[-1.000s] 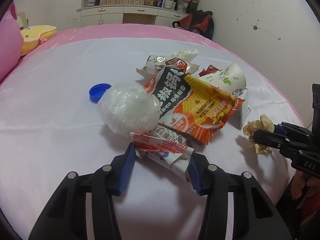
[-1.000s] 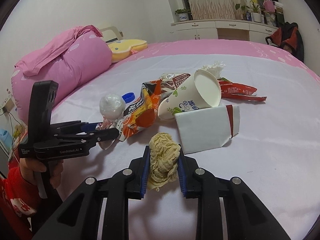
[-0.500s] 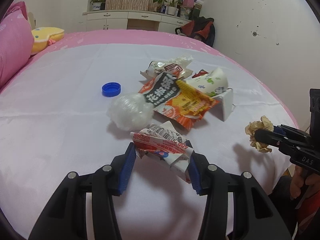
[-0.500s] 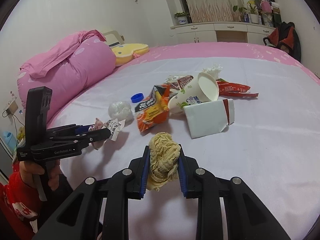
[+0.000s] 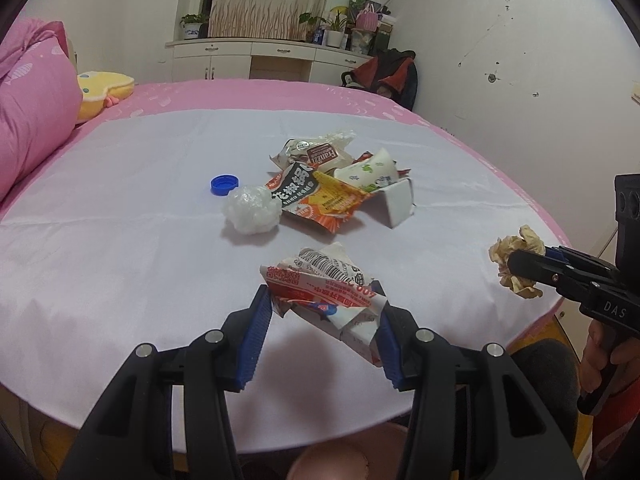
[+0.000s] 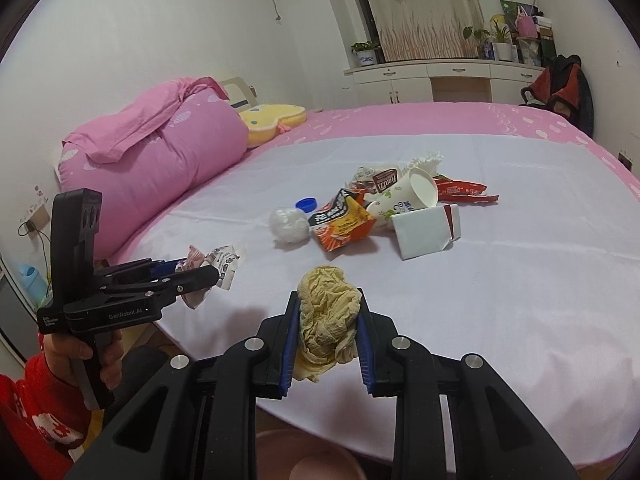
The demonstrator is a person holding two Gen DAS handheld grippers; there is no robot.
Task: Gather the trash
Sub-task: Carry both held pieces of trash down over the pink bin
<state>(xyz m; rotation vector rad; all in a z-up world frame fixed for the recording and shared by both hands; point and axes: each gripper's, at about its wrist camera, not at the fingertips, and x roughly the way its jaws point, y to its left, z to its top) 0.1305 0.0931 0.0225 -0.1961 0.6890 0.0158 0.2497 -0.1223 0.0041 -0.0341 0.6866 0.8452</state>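
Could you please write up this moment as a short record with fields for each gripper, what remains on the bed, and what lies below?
left gripper: shut on crumpled printed wrapper, lifted off the sheet
right gripper: shut on crumpled yellowish tissue
white sheet: covers the bed
left on sheet: blue bottle cap, clear plastic ball, orange snack bag, paper cup on its side, white folded carton
below the edge: pink rounded object, partly seen

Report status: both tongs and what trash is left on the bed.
Left tongs shut on crumpled wrapper. Right tongs shut on wadded tissue. Pile left on sheet: orange packet, paper cup, blue cap. Path clear.
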